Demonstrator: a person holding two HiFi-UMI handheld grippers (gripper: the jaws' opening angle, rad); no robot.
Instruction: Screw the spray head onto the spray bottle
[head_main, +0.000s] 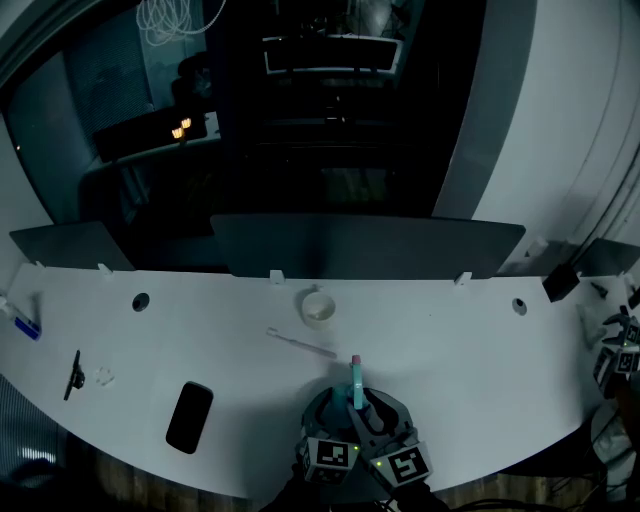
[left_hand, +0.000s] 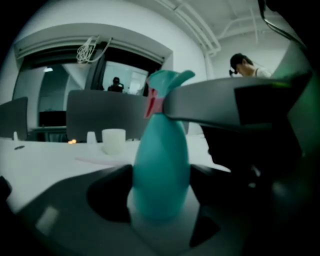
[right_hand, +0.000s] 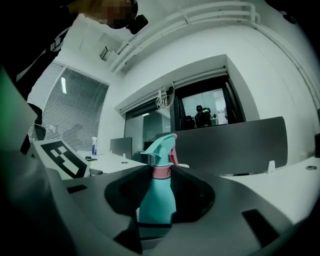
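Observation:
A teal spray bottle stands upright near the white table's front edge, with its teal spray head and pink collar on top. In the left gripper view the bottle's body fills the middle. My left gripper is shut on the bottle's lower body, one pad on each side. My right gripper is closed at the pink collar of the spray head. Its jaw crosses the neck in the left gripper view. In the head view both grippers, left and right, sit side by side just below the bottle.
On the white table are a white cup, a thin pale stick, a black phone and a small dark tool. Grey dividers line the far edge. A person sits beyond them.

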